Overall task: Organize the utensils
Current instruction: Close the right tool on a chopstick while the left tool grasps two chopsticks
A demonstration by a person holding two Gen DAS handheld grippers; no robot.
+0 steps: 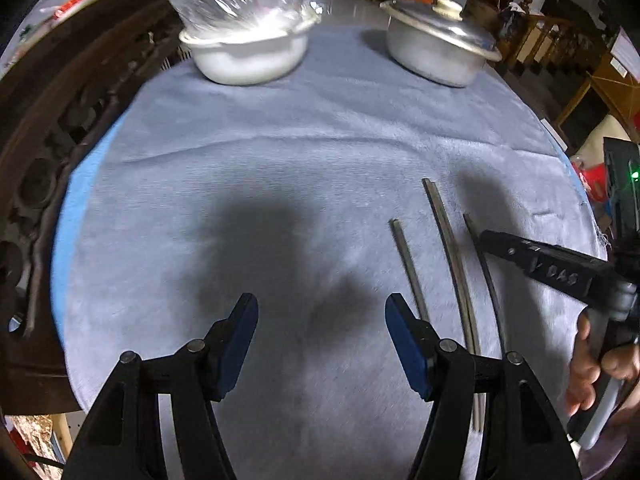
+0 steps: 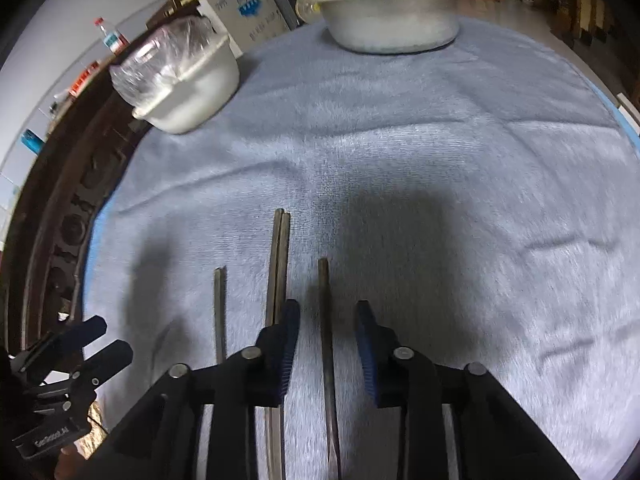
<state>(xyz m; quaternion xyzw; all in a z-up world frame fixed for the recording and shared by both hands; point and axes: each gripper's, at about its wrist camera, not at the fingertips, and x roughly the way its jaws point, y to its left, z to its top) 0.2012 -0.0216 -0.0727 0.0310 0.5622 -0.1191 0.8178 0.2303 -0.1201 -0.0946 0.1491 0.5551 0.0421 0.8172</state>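
Several dark chopsticks lie on a grey-blue cloth (image 1: 280, 152). A pair (image 1: 452, 248) lies side by side, a single stick (image 1: 408, 268) to its left and another single stick (image 1: 486, 276) to its right. My left gripper (image 1: 322, 344) is open and empty, left of the sticks. In the right wrist view my right gripper (image 2: 328, 344) is open, its fingers straddling the right single stick (image 2: 326, 320) without closing on it. The pair (image 2: 280, 264) and the left single stick (image 2: 219, 312) lie left of it.
A white pot covered in plastic film (image 1: 244, 36) stands at the cloth's far left, a lidded metal pot (image 1: 440, 40) at the far right. A dark carved wooden edge (image 1: 48, 168) runs along the left. The left gripper shows in the right wrist view (image 2: 80, 348).
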